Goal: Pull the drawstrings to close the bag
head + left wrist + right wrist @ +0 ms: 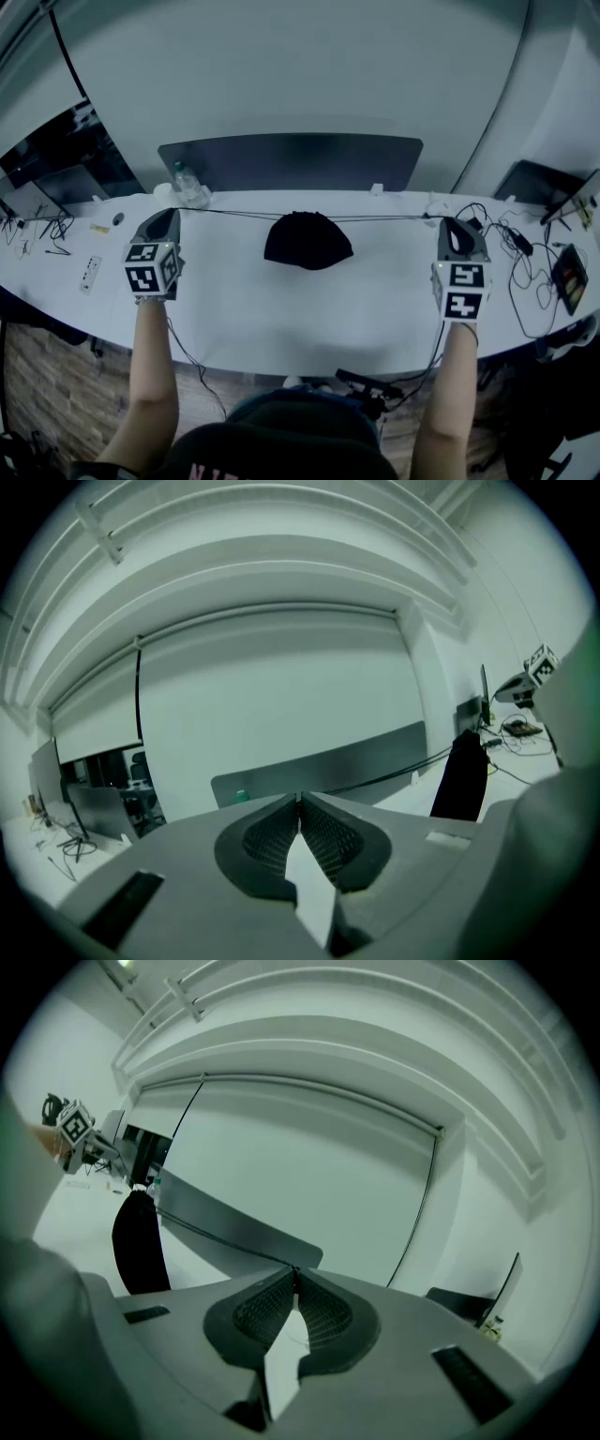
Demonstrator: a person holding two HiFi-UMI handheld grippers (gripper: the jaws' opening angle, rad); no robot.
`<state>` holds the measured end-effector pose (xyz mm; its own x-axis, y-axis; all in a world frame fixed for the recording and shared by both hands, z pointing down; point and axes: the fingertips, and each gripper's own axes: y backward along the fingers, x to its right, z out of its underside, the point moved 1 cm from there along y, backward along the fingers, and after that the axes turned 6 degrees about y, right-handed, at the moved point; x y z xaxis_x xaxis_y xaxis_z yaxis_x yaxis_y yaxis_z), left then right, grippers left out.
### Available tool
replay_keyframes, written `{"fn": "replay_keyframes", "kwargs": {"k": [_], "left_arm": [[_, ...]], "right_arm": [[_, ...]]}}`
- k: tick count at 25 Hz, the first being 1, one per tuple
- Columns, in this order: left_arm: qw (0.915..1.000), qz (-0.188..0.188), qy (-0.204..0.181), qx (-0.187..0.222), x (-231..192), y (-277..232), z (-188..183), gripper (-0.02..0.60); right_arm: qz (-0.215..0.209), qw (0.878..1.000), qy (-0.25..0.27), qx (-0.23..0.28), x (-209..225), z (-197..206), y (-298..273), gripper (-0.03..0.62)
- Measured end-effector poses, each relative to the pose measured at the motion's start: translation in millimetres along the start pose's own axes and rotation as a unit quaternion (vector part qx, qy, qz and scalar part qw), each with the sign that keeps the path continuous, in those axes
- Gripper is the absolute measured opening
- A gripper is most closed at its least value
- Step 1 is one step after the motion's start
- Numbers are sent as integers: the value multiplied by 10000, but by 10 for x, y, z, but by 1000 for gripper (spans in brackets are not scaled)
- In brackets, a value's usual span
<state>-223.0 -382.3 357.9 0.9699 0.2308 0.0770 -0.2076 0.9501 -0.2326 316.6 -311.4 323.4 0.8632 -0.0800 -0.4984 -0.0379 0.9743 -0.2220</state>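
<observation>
A black drawstring bag (307,241) sits gathered in the middle of the white table (281,319). Its two thin black drawstrings run taut along the back of the table, one to the left (225,214) and one to the right (394,218). My left gripper (172,212) is shut on the left string's end, and my right gripper (450,221) is shut on the right one. In the left gripper view the jaws (299,799) meet on the string (394,776), with the bag (461,775) at the right. In the right gripper view the jaws (294,1269) pinch the string (225,1244), with the bag (139,1241) at the left.
A dark partition panel (291,159) stands along the table's far edge. A water bottle (187,183) stands behind my left gripper. Tangled cables (525,262) and a dark device (569,272) lie at the right. A white remote (90,274) lies at the left.
</observation>
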Motion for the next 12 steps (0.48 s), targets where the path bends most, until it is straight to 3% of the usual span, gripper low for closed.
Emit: {"fn": "replay_keyframes", "kwargs": {"k": [5,12], "left_arm": [[9981,51,540,303,29,62,-129,14],[9955,306,628,633,349,96,-378,14]], "right_arm": [[-46,9959,-823,384,-67,-194,55,9],[-220,9899,-1118,848,-280,-537,127,9]]}}
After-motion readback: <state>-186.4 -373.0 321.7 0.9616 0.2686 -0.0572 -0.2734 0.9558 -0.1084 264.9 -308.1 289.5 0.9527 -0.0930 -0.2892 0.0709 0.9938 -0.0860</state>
